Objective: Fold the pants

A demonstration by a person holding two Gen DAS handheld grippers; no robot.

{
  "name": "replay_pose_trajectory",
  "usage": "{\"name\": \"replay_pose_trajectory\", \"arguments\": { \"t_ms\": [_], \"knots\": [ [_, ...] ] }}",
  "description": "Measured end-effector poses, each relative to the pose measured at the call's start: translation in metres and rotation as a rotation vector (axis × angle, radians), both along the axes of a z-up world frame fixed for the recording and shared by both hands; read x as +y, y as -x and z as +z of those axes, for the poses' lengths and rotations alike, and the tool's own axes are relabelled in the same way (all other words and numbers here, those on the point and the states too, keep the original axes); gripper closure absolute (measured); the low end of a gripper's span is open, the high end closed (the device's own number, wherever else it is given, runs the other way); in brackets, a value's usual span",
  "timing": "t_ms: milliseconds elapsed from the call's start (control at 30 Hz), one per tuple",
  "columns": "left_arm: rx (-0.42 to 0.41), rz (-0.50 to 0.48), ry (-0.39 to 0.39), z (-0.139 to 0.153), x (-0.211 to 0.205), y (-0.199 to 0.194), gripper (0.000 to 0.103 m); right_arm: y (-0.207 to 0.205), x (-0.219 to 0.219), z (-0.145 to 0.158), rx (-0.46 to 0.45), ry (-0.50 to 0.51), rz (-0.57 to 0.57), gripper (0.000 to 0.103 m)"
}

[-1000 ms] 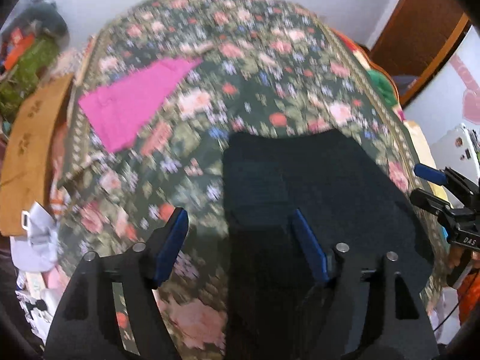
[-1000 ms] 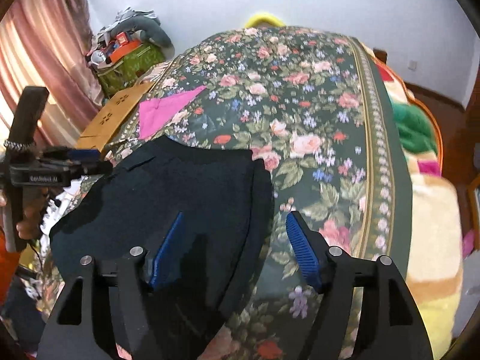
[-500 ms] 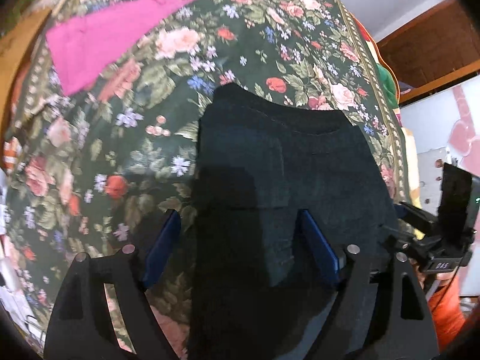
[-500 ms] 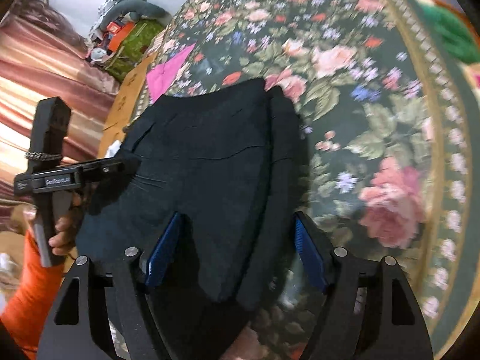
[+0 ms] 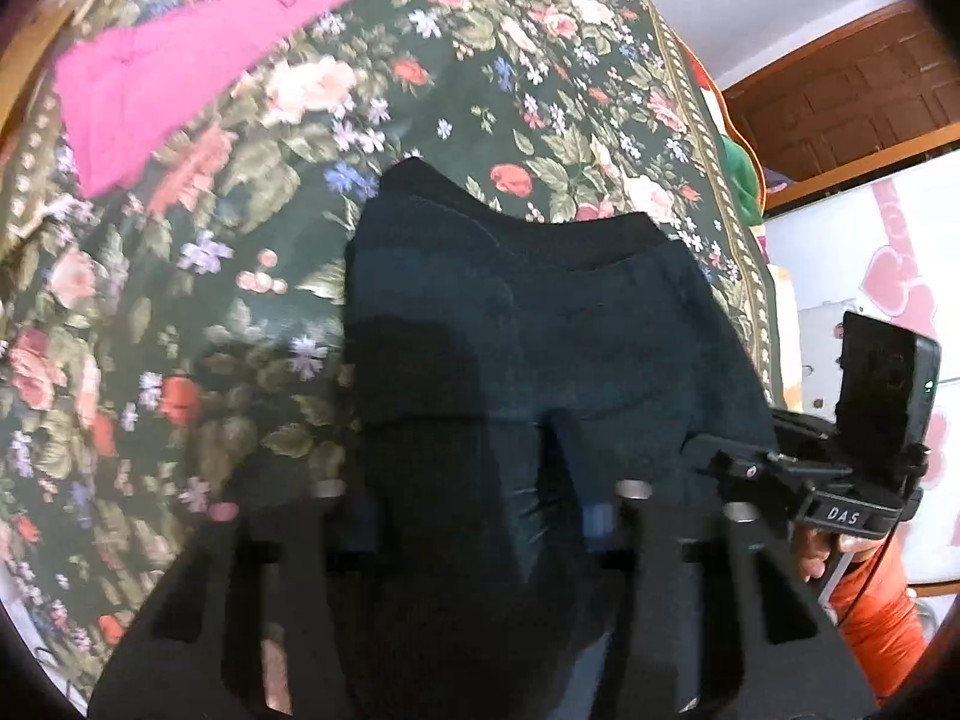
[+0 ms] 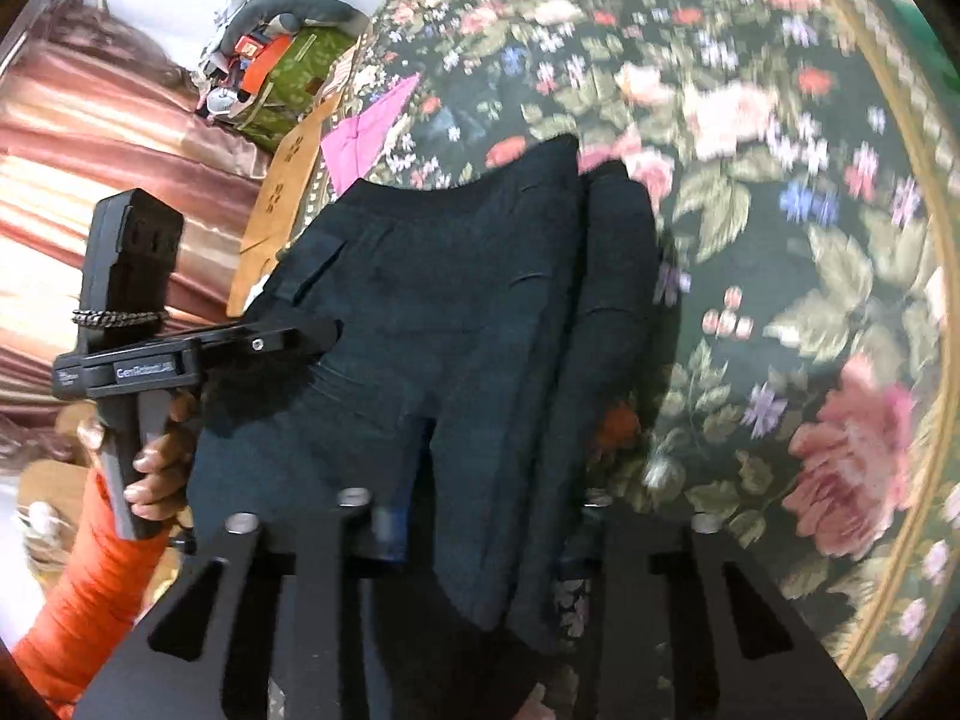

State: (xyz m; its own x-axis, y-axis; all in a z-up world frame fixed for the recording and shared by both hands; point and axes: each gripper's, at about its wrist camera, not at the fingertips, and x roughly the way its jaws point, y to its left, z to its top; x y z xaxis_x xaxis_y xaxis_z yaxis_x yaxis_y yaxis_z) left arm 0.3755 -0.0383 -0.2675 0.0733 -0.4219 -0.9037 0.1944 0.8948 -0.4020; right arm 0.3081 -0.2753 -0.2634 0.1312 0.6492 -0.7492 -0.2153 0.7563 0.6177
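Dark navy pants (image 5: 510, 324) lie folded on a floral bedspread (image 5: 240, 276), waist end away from me; they also show in the right wrist view (image 6: 456, 312). My left gripper (image 5: 474, 516) is open, its jaws low over the near end of the pants, with cloth between them. My right gripper (image 6: 474, 522) is open too, straddling the near right part of the pants. Each gripper shows from the side in the other's view, at the pants' outer edge: the right one (image 5: 744, 474) and the left one (image 6: 312, 330). Fingertips are blurred and dark.
A pink cloth (image 5: 174, 72) lies on the bedspread at far left, also in the right wrist view (image 6: 372, 126). A cardboard box (image 6: 282, 222), clutter (image 6: 270, 66) and a curtain (image 6: 90, 144) stand left of the bed. A wooden door (image 5: 840, 114) is at right.
Both grippers have dropped lower and closer over the near end of the pants, staying open. The pants now fill more of each view.
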Motion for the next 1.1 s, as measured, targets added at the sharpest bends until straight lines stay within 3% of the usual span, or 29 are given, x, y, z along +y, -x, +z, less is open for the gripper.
{"name": "replay_pose_trajectory", "arguments": {
  "t_ms": [67,300,567,733,900,1100],
  "knots": [
    [-0.042,-0.026,0.011,0.01,0.004,0.005,0.072,0.0,0.003,0.007,-0.029,0.015,0.01,0.081],
    [-0.192,-0.046,-0.052,0.051,0.012,0.013,0.078,-0.011,0.032,0.045,-0.178,0.052,0.06,0.082],
    [-0.388,0.057,-0.066,0.111,0.056,-0.01,0.078,-0.058,0.076,0.103,-0.379,0.045,0.076,0.083],
    [-0.458,0.13,-0.081,0.135,0.088,-0.044,0.079,-0.095,0.105,0.118,-0.447,0.042,0.076,0.083],
    [-0.51,0.188,-0.105,0.133,0.115,-0.086,0.079,-0.139,0.133,0.111,-0.456,0.044,0.087,0.083],
    [-0.469,0.27,-0.13,0.089,0.135,-0.146,0.079,-0.194,0.163,0.078,-0.417,0.093,0.09,0.083]
  ]
}}
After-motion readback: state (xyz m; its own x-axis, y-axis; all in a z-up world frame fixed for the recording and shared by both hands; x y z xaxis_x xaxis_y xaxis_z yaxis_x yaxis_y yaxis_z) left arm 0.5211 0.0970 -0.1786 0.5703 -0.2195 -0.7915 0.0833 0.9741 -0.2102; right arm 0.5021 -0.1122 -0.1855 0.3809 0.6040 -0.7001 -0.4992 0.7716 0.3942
